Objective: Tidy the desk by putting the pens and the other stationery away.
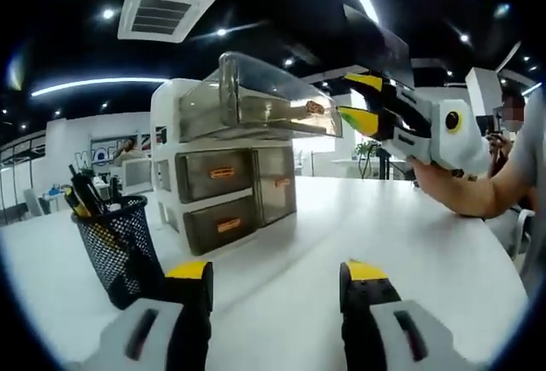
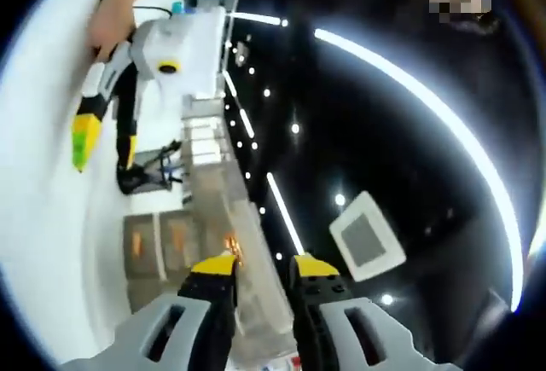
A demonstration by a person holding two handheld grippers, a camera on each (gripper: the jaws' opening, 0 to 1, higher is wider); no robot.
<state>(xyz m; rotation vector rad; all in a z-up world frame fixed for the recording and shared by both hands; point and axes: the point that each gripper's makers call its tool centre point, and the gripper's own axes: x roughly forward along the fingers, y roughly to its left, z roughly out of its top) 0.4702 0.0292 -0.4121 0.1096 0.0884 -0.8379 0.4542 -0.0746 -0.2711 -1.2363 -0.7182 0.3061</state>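
Note:
A white drawer unit (image 1: 171, 124) with smoky clear drawers stands on the white desk (image 1: 409, 234). Its top drawer (image 1: 256, 98) is pulled far out and tilted, orange handle forward. My right gripper (image 1: 358, 101) comes in from the right and its jaws close on that drawer's front end; in the right gripper view the drawer (image 2: 249, 217) runs between the right gripper (image 2: 263, 273) jaws. A black mesh pen cup (image 1: 115, 243) holding several pens stands left of the unit. My left gripper (image 1: 277, 277) hovers open over the desk in front of the unit, also seen as the left gripper (image 2: 104, 149).
Two lower rows of drawers (image 1: 222, 200) are pushed in. A person's forearm (image 1: 465, 192) rests above the desk's right side. The pen cup (image 2: 145, 179) sits close beside the unit's lower drawers (image 2: 158, 247). Bare desk surface lies ahead and right of the left gripper.

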